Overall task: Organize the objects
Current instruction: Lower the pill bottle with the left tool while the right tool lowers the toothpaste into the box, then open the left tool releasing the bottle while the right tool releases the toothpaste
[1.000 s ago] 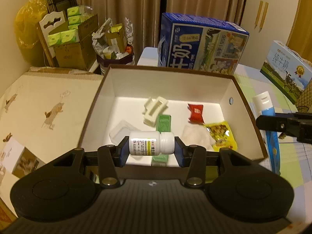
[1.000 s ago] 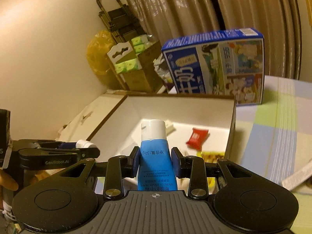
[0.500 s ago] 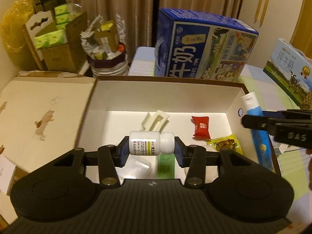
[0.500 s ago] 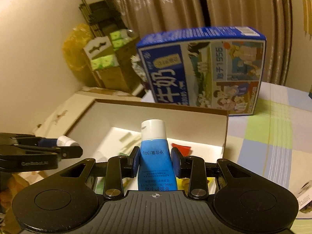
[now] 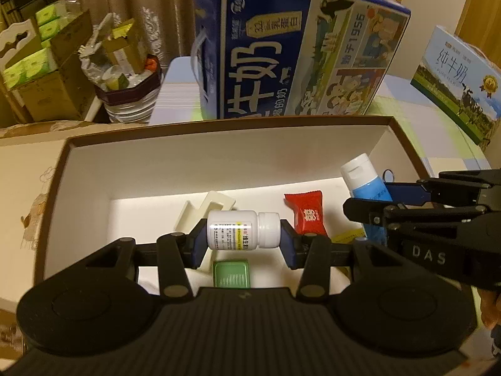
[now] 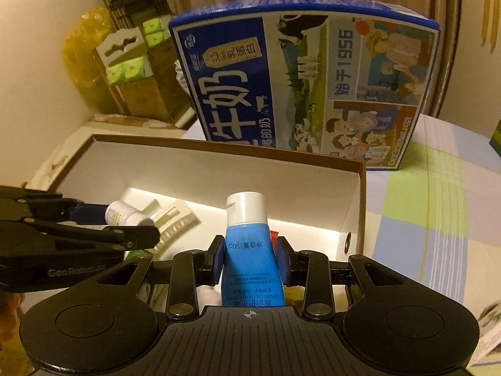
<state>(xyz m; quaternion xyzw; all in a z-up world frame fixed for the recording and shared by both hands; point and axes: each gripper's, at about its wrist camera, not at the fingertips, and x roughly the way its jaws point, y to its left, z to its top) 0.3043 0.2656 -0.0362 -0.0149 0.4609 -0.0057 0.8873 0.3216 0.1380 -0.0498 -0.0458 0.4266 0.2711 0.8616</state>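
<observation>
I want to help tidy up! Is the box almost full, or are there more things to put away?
Some things already lie in the box: a red candy, a white clip and a green packet. In hand: the left gripper holds a pill bottle over the box, and the right gripper holds a blue tube. Both still need setting down. Plenty of room remains.

A home: curtains (image 5: 131, 6), milk cartons (image 5: 291, 59), tablecloth (image 6: 438, 194).
</observation>
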